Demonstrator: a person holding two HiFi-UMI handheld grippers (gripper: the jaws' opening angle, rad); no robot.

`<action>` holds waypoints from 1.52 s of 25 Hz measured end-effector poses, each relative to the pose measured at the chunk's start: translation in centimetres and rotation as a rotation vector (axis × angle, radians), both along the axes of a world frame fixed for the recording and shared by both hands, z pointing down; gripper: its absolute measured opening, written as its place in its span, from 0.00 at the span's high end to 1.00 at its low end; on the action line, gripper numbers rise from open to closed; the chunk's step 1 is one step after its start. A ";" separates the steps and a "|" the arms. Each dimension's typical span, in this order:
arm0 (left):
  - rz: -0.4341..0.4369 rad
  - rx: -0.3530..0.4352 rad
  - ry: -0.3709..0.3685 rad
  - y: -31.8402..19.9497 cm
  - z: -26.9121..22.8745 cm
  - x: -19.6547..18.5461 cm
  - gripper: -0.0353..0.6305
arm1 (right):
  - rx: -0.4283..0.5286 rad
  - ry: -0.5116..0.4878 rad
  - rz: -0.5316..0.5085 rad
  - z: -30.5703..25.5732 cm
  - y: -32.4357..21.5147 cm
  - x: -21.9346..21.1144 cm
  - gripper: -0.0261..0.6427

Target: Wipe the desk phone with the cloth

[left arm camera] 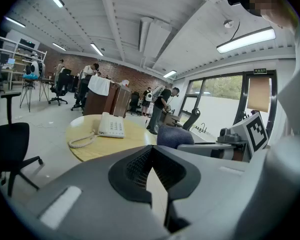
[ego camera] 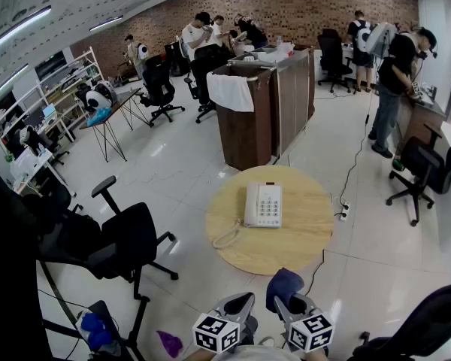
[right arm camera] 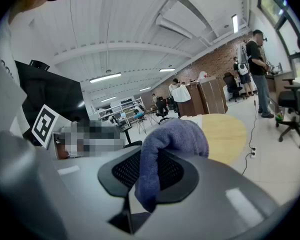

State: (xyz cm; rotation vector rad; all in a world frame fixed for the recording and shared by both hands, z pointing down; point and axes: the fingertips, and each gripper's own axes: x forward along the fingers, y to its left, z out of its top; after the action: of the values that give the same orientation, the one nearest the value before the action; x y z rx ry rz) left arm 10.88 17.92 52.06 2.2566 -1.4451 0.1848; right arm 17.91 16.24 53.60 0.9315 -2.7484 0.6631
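A white desk phone [ego camera: 264, 204] with a coiled cord lies on the round wooden table [ego camera: 301, 239]; the same desk phone [left arm camera: 111, 126] shows far off in the left gripper view. My right gripper [ego camera: 289, 304] is held near the table's front edge, shut on a folded blue-grey cloth [ego camera: 283, 286]. That cloth [right arm camera: 162, 149] drapes between and over the jaws in the right gripper view. My left gripper [ego camera: 242, 305] is beside it, jaws closed together with nothing in them. Both stay short of the phone.
A black office chair [ego camera: 124, 239] stands left of the table. A brown cabinet [ego camera: 259, 107] with a white cloth over it is behind the table. A power strip and cable [ego camera: 344, 210] lie on the floor to the right. People work at desks in the background.
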 end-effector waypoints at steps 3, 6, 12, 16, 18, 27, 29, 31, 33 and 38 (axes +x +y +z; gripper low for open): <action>-0.007 0.003 0.002 -1.0 -0.2 -0.2 0.96 | -0.001 -0.004 -0.002 -0.3 -0.8 -0.2 0.86; -0.022 0.005 0.014 -2.4 -0.3 -0.5 0.96 | -0.001 0.005 -0.015 -0.3 -1.8 -0.6 0.86; -0.013 -0.007 0.035 -5.1 -0.2 -0.3 0.96 | -0.014 0.024 -0.011 -0.2 -4.6 -0.5 0.86; -0.013 -0.013 0.048 -7.4 -0.1 -0.7 0.96 | -0.012 0.036 -0.011 -0.4 -6.9 -0.9 0.86; -0.008 -0.021 0.053 -8.5 0.0 -1.1 0.96 | -0.016 0.041 -0.009 -0.5 -8.0 -1.3 0.86; 0.029 -0.034 0.073 -14.1 -0.7 -3.5 0.96 | -0.030 0.071 0.003 -1.3 -13.1 -4.2 0.86; 0.039 -0.030 0.075 -15.5 -0.8 -4.2 0.96 | -0.029 0.078 0.011 -1.5 -14.3 -5.0 0.86; 0.053 -0.024 0.077 -16.8 -1.0 -4.8 0.96 | -0.026 0.081 0.020 -2.0 -15.5 -5.9 0.86; 0.066 -0.016 0.081 -18.2 -1.1 -5.3 0.96 | -0.019 0.088 0.027 -2.3 -16.6 -6.7 0.86; 0.094 -0.010 0.099 -21.4 -1.0 -6.8 0.96 | -0.013 0.106 0.029 -2.6 -19.1 -9.2 0.86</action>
State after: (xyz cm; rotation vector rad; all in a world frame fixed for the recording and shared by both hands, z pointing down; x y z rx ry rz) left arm 4.12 -3.53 51.07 2.2936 -1.2861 0.1075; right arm 8.71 -2.84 51.00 0.9760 -2.6404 0.6169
